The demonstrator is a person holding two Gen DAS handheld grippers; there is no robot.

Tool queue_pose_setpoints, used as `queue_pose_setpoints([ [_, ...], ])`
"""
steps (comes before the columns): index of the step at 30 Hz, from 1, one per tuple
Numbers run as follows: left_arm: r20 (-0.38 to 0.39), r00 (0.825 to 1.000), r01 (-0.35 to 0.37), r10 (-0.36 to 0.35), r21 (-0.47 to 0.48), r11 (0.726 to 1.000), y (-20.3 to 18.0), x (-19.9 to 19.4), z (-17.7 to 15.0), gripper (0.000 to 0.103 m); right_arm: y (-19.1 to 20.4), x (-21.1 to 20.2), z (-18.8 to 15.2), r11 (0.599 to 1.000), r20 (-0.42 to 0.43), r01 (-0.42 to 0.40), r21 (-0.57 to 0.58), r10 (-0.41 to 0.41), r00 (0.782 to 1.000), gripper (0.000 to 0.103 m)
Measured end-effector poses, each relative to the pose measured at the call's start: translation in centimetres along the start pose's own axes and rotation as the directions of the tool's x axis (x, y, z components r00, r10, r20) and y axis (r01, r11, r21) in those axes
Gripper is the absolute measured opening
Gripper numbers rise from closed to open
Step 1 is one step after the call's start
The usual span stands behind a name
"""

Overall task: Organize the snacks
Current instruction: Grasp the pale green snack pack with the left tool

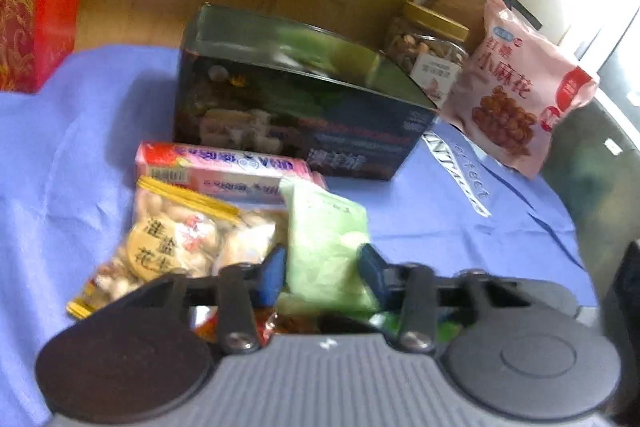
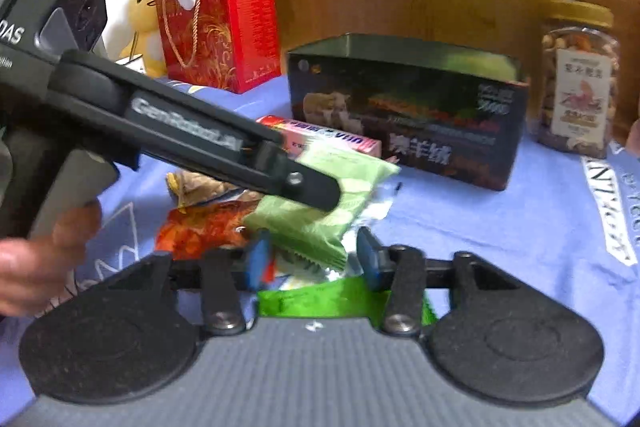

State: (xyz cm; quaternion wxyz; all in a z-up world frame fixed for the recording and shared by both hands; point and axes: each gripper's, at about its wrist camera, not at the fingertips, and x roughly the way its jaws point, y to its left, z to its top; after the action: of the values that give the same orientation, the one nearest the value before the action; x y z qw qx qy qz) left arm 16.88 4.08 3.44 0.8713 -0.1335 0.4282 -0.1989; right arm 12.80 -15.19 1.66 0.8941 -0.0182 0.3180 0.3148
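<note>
My left gripper (image 1: pixel 322 269) is shut on a light green snack packet (image 1: pixel 326 239) and holds it above the blue cloth; the right wrist view shows the packet (image 2: pixel 320 215) lifted in that gripper's fingers (image 2: pixel 316 189). A bag of peanuts (image 1: pixel 180 243) and a pink box (image 1: pixel 224 167) lie just beyond, in front of an open dark box (image 1: pixel 304 99). My right gripper (image 2: pixel 312 261) is open over a bright green packet (image 2: pixel 320 301) and a silver wrapper, beside an orange packet (image 2: pixel 200 227).
A pink snack bag (image 1: pixel 516 95) and a nut jar (image 1: pixel 432 55) stand at the back right; the jar also shows in the right wrist view (image 2: pixel 576 79). A red gift bag (image 2: pixel 216 27) with plush toys stands at the back left. A wooden board backs the blue cloth (image 1: pixel 440 211).
</note>
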Motion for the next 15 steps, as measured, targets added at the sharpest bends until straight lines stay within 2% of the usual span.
queue_pose_setpoints([
  [4, 0.050, 0.998, 0.035, -0.036, 0.023, 0.999, -1.0, -2.8, -0.8, 0.037, 1.3, -2.7, -0.5, 1.000, 0.071, 0.016, -0.004, -0.016, 0.997, 0.025],
  [8, 0.104, 0.994, 0.027, -0.034, 0.066, 0.997, -1.9, -6.0, -3.1, 0.037, 3.0, -5.0, -1.4, 1.000, 0.119, -0.014, -0.007, 0.015, 0.993, 0.025],
  [11, 0.112, 0.993, 0.016, -0.023, 0.064, 0.998, -1.7, -7.5, -5.2, 0.037, 4.4, -5.7, -2.7, 0.999, 0.117, -0.048, -0.025, 0.051, 0.992, 0.025],
  [15, 0.103, 0.994, -0.030, 0.025, 0.046, 0.998, -1.6, -8.1, -7.6, 0.037, 5.4, -5.3, -3.9, 0.995, 0.066, -0.100, -0.030, 0.102, 0.993, 0.025],
])
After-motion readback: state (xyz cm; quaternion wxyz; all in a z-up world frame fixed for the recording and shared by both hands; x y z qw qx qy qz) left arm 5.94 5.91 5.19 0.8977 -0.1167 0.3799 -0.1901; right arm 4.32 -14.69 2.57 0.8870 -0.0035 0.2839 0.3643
